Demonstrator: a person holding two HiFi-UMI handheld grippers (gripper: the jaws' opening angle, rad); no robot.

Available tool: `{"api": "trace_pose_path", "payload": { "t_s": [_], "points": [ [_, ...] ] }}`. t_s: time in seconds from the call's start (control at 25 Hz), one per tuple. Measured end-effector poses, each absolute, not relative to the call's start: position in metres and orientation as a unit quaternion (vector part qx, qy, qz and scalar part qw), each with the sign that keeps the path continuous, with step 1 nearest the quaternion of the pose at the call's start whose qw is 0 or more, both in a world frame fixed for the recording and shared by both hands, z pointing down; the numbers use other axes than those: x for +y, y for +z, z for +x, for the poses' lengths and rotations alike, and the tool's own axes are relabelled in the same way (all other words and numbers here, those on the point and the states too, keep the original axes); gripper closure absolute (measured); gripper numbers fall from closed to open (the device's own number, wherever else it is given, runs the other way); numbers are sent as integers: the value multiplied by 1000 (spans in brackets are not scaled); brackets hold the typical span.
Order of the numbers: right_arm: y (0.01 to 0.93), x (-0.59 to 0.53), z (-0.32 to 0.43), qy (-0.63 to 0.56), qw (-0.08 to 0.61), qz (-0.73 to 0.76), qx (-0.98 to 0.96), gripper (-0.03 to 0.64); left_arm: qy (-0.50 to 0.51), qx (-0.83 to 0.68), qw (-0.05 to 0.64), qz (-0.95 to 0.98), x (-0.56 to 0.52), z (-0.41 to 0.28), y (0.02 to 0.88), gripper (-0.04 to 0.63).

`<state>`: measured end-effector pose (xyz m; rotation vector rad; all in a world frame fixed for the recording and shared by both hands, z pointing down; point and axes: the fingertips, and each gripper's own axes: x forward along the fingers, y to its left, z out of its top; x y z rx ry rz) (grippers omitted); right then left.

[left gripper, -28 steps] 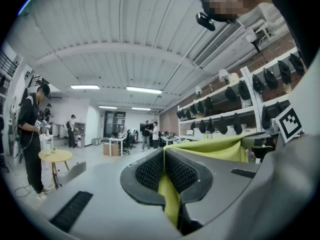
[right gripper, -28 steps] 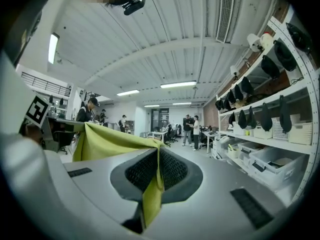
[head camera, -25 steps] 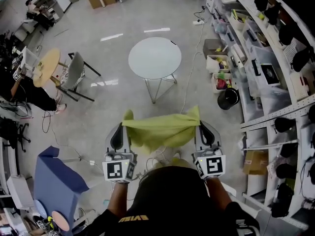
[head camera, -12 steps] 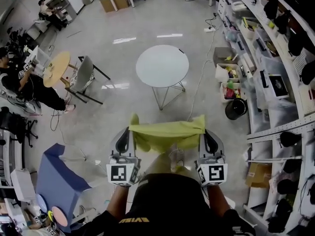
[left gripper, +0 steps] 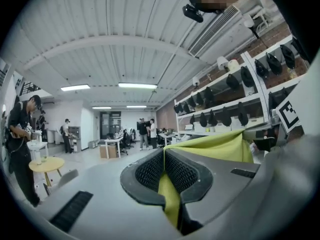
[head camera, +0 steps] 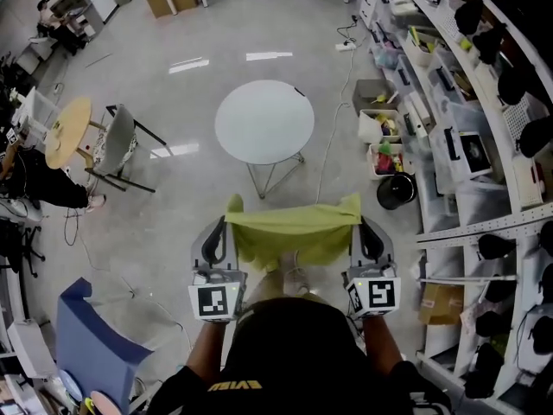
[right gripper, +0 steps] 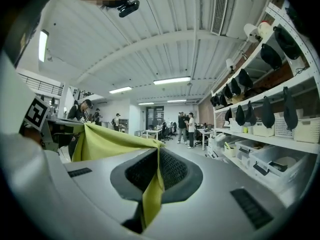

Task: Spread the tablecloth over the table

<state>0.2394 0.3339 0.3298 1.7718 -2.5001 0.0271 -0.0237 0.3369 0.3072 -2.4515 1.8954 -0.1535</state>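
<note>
A yellow-green tablecloth (head camera: 292,232) hangs stretched between my two grippers in the head view. My left gripper (head camera: 226,221) is shut on its left corner, my right gripper (head camera: 353,219) on its right corner. In the left gripper view the tablecloth (left gripper: 215,146) runs out of the shut jaws to the right; in the right gripper view the tablecloth (right gripper: 107,139) runs out to the left. A round white table (head camera: 263,121) on thin metal legs stands ahead on the floor, a short way beyond the cloth. Both grippers point level, above the floor.
Shelving (head camera: 471,137) with bins and boxes lines the right side. A black bucket (head camera: 395,193) sits at its foot. A grey chair (head camera: 118,141) and a small round wooden table (head camera: 62,130) stand at the left. A blue panel (head camera: 91,340) is at lower left. People stand at the room's far end (right gripper: 186,129).
Both grippers have carried the tablecloth forward toward the round white table, which now lies closer to the cloth. The grip on both corners is unchanged.
</note>
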Motion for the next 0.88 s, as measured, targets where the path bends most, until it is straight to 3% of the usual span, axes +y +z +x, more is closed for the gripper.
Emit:
{"api": "trace_pose_path", "payload": {
  "t_s": [0.16,0.4,0.56,0.88],
  "points": [
    [321,281,212,4,55,587,-808,606,-19,592,-6,-806,279,-52,308,573],
    [288,210,171,-39,63,601,-795,606,18,582,-2,-813,216,-94,291,572],
    [275,182,144,-42,54,616,-785,606,19,569,37,-821,184,-120,280,572],
    [284,116,118,-38,62,612,-787,606,18,579,22,-815,117,-145,289,572]
  ]
}}
